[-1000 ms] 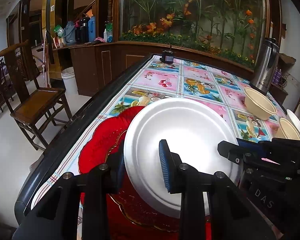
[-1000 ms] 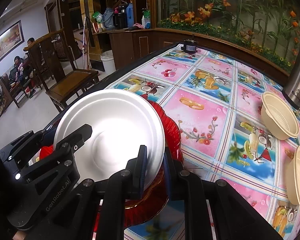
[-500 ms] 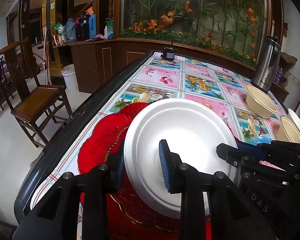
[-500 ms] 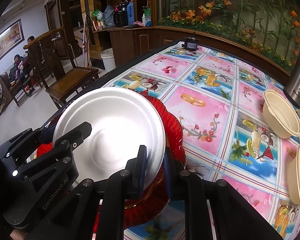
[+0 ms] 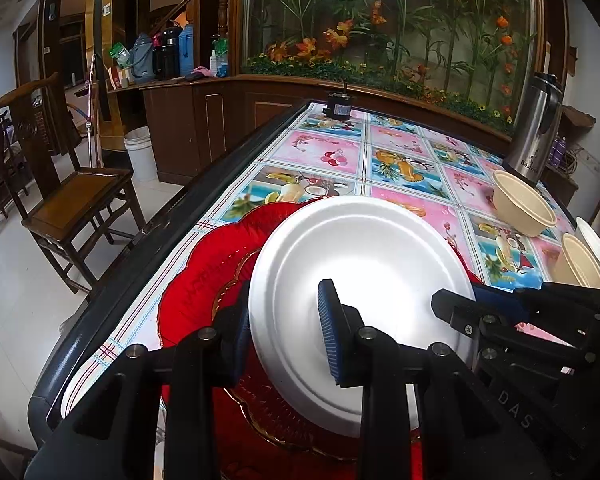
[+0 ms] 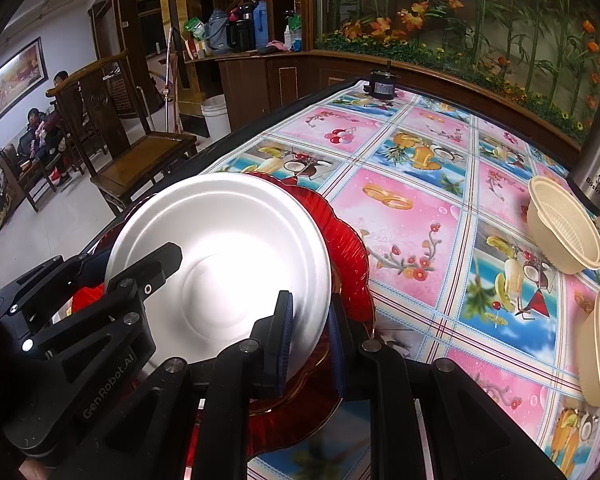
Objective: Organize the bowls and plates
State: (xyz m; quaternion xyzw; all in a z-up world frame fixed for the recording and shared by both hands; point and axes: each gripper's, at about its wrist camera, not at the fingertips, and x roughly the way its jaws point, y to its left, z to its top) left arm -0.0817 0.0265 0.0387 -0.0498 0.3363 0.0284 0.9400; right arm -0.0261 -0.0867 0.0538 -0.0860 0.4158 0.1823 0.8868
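Nothing moved; white plate (image 5: 364, 264) tilted, glossy

1. You'll see a steel thermos (image 5: 534, 128) at the far right of the fruit-print tablecloth (image 5: 332, 156).
2. A small black motor (image 5: 340, 106) sits at the far edge.
3. A wooden chair (image 5: 72, 204) (seat bare) stands beside a white bucket (image 5: 140, 152).
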